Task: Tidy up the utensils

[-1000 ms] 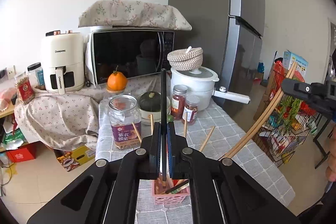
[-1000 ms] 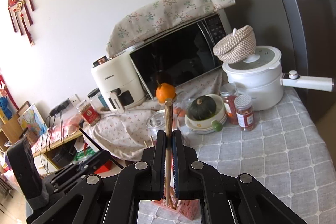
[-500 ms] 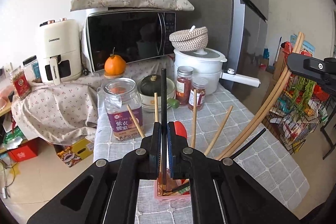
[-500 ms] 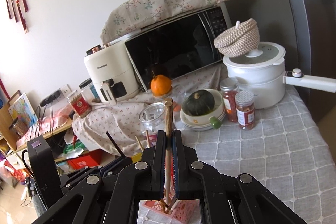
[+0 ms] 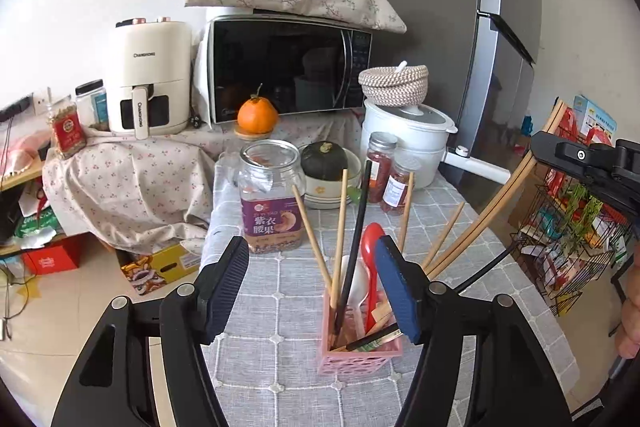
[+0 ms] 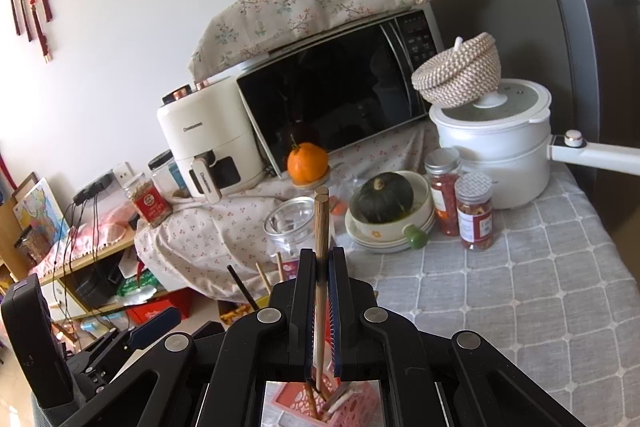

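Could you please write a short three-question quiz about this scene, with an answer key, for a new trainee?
1. True or false: the left gripper is shut on the black chopstick.
2. What does the right gripper hold? A) a red spoon B) wooden chopsticks C) a jar
3. Fill in: the utensils stand in a pink ___.

Key
1. False. Its jaws stand wide open, and the black chopstick stands in the pink basket.
2. B. The wooden chopsticks are clamped upright, lower ends over the basket.
3. Basket; it also holds a red spoon.
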Tool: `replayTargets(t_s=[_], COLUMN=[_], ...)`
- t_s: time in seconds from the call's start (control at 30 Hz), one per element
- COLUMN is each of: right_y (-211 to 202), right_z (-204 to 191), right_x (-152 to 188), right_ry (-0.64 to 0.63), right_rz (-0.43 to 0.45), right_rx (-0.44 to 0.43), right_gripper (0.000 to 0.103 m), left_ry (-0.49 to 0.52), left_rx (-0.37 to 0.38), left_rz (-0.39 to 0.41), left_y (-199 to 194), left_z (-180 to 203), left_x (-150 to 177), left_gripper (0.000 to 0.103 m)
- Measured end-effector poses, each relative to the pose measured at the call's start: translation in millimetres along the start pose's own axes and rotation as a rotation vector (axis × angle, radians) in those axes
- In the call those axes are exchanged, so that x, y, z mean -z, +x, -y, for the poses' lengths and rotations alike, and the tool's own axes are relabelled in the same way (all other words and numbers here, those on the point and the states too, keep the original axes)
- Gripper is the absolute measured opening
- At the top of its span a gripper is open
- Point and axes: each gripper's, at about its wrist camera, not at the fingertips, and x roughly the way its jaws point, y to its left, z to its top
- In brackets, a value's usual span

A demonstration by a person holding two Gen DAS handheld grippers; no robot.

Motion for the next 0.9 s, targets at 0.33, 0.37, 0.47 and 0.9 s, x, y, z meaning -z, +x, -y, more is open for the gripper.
replayTargets(t_s=[0.33, 0.37, 0.47, 0.9], right_y=[51, 56, 69, 25], right_z=[-12, -12, -13, -16], right_x=[20, 23, 30, 19], right_ry=[-0.029, -0.028, -0.025, -0.094], right_rz=[-0.134, -0.146, -0.174, -0.083], right_rx=[0.012, 0.014, 0.006, 0.049], right_gripper=[0.005, 0.005, 0.006, 0.073], left_ry=[0.059, 0.058, 0.044, -0.005], left_rx=[-0.054, -0.053, -0.039, -0.039], left_rz=[-0.136, -0.142, -0.160, -0.195], left_y=[16, 17, 20, 17], left_z=[-24, -25, -27, -14], left_x=[39, 40, 41, 45], left_gripper=[0.073, 0.073, 0.073, 0.086])
